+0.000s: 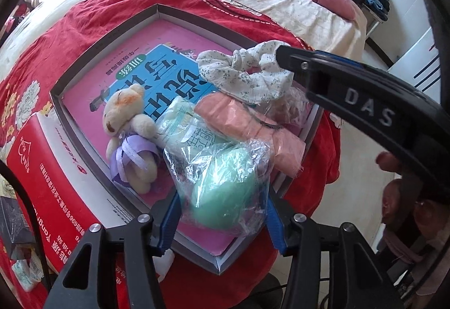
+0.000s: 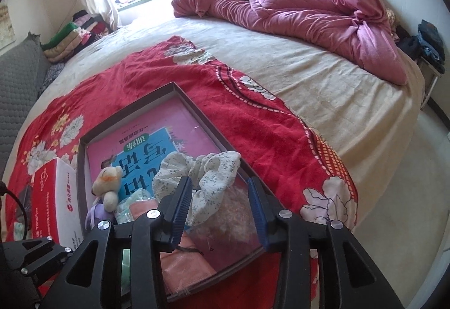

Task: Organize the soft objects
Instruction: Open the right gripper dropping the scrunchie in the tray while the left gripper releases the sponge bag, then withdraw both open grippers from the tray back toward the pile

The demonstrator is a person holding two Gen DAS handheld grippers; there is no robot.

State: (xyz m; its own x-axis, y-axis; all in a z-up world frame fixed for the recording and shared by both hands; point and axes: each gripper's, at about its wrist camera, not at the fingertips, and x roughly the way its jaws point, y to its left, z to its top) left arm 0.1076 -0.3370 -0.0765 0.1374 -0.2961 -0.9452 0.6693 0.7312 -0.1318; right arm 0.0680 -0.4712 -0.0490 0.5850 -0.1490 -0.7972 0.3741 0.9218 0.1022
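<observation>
A shallow grey box (image 1: 84, 61) lined with a pink and blue book lies on a red floral cloth. In it are a small teddy bear (image 1: 128, 129), a tissue pack (image 1: 182, 123), a pink cloth (image 1: 253, 126), a white floral scrunchie (image 1: 247, 72) and a green soft ball in clear plastic (image 1: 227, 190). My left gripper (image 1: 222, 219) is open with the wrapped ball between its blue pads. My right gripper (image 2: 222, 207) is open just above the scrunchie (image 2: 202, 176); its finger also shows in the left wrist view (image 1: 332, 75).
A red and white carton (image 1: 56, 182) stands against the box's left side. The bed has a beige sheet (image 2: 309, 78) and a crumpled pink quilt (image 2: 309, 8) at the back. Folded clothes (image 2: 76, 36) are stacked by the window. The floor lies to the right.
</observation>
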